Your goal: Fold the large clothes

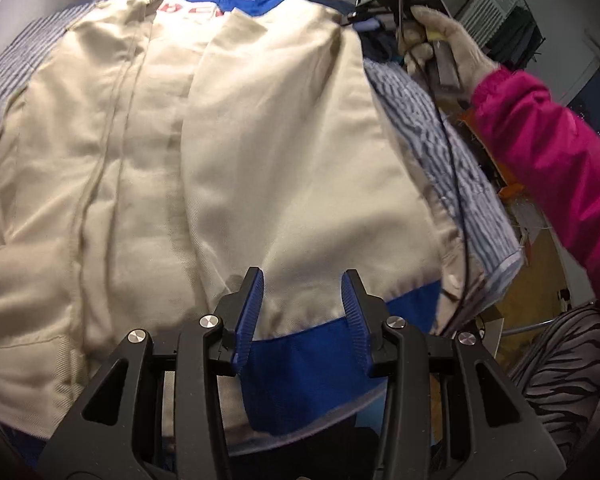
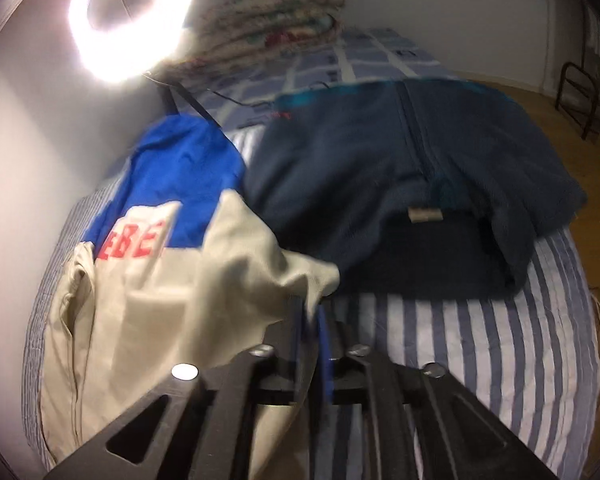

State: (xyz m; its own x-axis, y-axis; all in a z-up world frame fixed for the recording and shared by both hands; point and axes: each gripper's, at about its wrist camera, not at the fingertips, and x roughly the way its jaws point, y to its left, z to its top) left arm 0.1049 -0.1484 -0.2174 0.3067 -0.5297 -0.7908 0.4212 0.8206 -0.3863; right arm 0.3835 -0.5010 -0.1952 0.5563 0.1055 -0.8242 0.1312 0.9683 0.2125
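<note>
Your left hand-held gripper [image 1: 302,296] stands with its blue-padded fingers [image 1: 252,312] spread wide, nothing between them, hovering over the near hem of the beige and blue jacket [image 1: 228,152]. Your right hand-held gripper [image 2: 310,320] has its fingers closed tight on a beige edge of that jacket, pinching a fold of cloth that rises up from the bed; the left wrist view shows the same gripper [image 1: 364,14] at the far right corner of the jacket, held in your gloved right hand [image 1: 440,44] with a pink sleeve [image 1: 548,168] behind it and a black cable [image 1: 456,184] trailing down from it. The jacket lies spread on the bed, inside out over most of its width, with its beige lining up, a blue band along the near hem and a blue yoke with red letters [image 2: 134,244] at the far end. Under it lies the blue and white striped sheet [image 2: 480,360]. Just beside the jacket, on the same bed, rests a folded dark blue fleece [image 2: 400,184], touching the jacket's lifted edge. Beyond them lies a rumpled patterned blanket [image 2: 268,24], and a ring light [image 2: 132,20] glows against the wall.
</note>
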